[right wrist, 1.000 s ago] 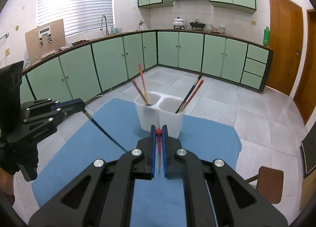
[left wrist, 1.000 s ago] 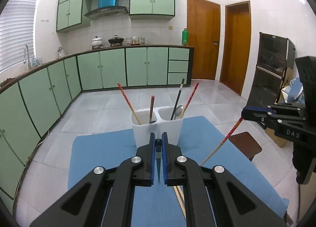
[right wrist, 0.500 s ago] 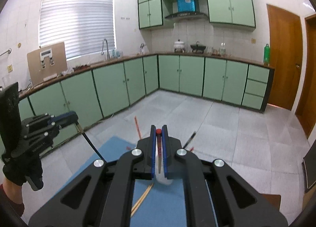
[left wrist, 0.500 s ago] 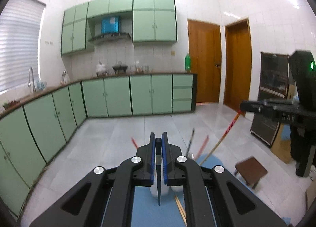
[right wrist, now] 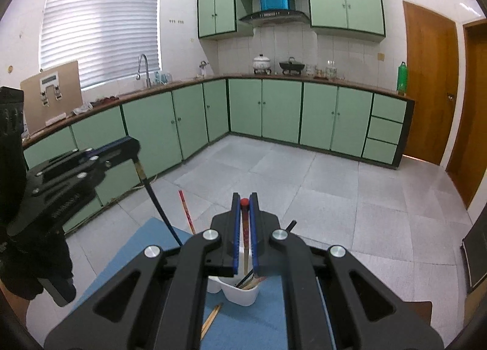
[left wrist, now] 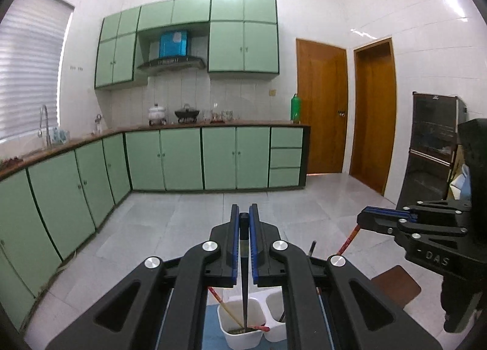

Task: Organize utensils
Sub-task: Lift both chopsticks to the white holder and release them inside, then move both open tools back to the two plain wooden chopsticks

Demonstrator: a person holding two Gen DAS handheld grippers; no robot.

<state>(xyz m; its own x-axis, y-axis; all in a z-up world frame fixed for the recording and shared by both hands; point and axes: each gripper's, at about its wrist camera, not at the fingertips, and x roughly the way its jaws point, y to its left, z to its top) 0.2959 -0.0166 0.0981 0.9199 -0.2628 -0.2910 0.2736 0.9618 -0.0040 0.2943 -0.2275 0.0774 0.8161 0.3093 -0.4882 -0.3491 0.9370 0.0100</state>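
Note:
A white two-compartment utensil holder (left wrist: 243, 324) stands on a blue mat (right wrist: 261, 322) below both grippers; it also shows in the right wrist view (right wrist: 240, 292). My left gripper (left wrist: 244, 219) is shut on a black chopstick (left wrist: 244, 289) that hangs into the holder's left compartment. My right gripper (right wrist: 244, 200) is shut on a red chopstick (right wrist: 245, 246) that hangs over the right compartment. Other chopsticks lean in both compartments. Each gripper shows in the other's view, left (right wrist: 131, 144) and right (left wrist: 365, 219).
A loose wooden chopstick (right wrist: 211, 318) lies on the mat by the holder. A brown stool (left wrist: 395, 284) stands to the right. Green cabinets (left wrist: 182, 158) line the far and left walls around a grey tiled floor. A dark cabinet (left wrist: 432, 149) is at far right.
Both grippers have risen and tilted so each held chopstick now points down over the holder. The holder has dropped to the bottom of both views.

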